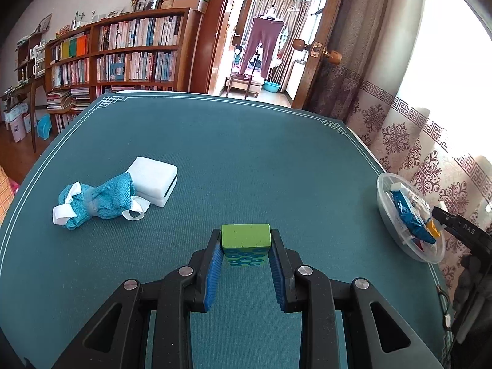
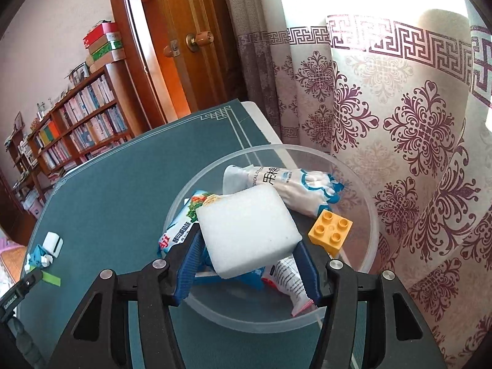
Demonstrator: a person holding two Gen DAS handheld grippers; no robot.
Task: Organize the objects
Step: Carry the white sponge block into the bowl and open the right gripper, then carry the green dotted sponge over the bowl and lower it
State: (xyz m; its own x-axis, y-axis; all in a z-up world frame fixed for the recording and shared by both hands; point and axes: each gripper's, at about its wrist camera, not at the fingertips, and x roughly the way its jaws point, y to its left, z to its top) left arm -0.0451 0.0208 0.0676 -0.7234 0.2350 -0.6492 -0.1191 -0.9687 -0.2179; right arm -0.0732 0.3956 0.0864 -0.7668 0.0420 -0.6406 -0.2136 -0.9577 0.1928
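Objects from the counter (image 1: 276, 160) are going into the clear bowl (image 2: 363, 264), and we are mid-delivery with two of them at once. Our right gripper (image 2: 249, 246) hangs over the bowl with the white sponge (image 2: 246, 230) between its blue pads; its jaws stand partly apart, and we cannot tell whether they grip the sponge or have let it settle on the snack packets (image 2: 184, 221). A yellow brick (image 2: 330, 230) and a cotton-swab pack (image 2: 295, 187) already lie in the bowl. Our left gripper (image 1: 246, 246) is clamped on the green block (image 1: 246, 235), above the middle of the counter. A second white sponge (image 1: 155, 181) and a blue cloth bundle (image 1: 98, 200) lie well apart from the bowl, on the left. We judge that next the right gripper must spread fully and lift clear, making room for the green block.
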